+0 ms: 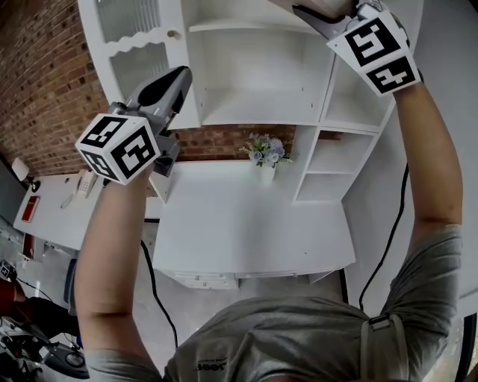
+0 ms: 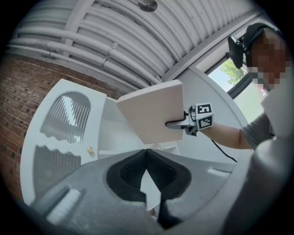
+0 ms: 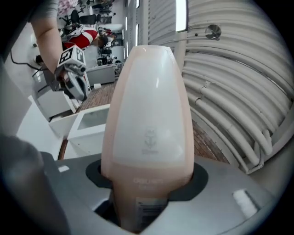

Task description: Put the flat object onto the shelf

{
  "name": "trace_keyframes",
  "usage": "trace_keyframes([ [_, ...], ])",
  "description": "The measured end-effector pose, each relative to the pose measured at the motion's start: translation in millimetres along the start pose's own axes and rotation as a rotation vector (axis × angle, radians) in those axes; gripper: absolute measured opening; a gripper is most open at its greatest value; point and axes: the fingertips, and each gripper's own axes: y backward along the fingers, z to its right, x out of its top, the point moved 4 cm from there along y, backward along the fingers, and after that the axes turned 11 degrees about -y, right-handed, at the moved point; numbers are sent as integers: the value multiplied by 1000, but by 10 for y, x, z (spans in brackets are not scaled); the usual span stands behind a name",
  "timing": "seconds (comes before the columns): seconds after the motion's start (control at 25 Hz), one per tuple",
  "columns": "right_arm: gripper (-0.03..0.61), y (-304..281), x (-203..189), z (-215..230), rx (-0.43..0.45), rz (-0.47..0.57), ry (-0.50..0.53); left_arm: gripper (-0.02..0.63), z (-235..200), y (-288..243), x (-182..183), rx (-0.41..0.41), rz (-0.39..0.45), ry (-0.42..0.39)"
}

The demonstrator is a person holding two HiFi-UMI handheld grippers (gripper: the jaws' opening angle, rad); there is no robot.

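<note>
The flat object [image 3: 149, 105] is a pale pink board with a lighter face. My right gripper [image 3: 149, 183] is shut on its lower end, and the board stands up along the jaws. In the left gripper view the board [image 2: 151, 114] is held high in front of the white shelf unit [image 2: 64, 137], with the right gripper [image 2: 183, 123] on its right edge. From the head, the right gripper [image 1: 328, 19] is raised at the top right before the upper shelf [image 1: 254, 30]. My left gripper [image 1: 175, 78] is raised at the left, shut and holding nothing.
The white shelf unit [image 1: 261, 74] has a glass door [image 1: 138, 45] at the left and small cubbies [image 1: 336, 160] at the right. Below it are a white desk [image 1: 246, 224] and a vase of flowers [image 1: 267, 153]. Behind is a brick wall [image 1: 37, 82].
</note>
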Motion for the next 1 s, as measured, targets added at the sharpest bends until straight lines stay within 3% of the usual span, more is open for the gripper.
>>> trace_keyframes([
  [0.36,298,-692,-476,106,9,-224,138,-2,-404,15,249,49,-18,-41],
  [0.76,302,-1349,-896,-327,154,-419,303,-2,-638,-47,266,61,-52,-82],
  [1.0,313,-1616,-1100,-480,181,-457,347,-2,-672,-171,217,54,-65,-96],
])
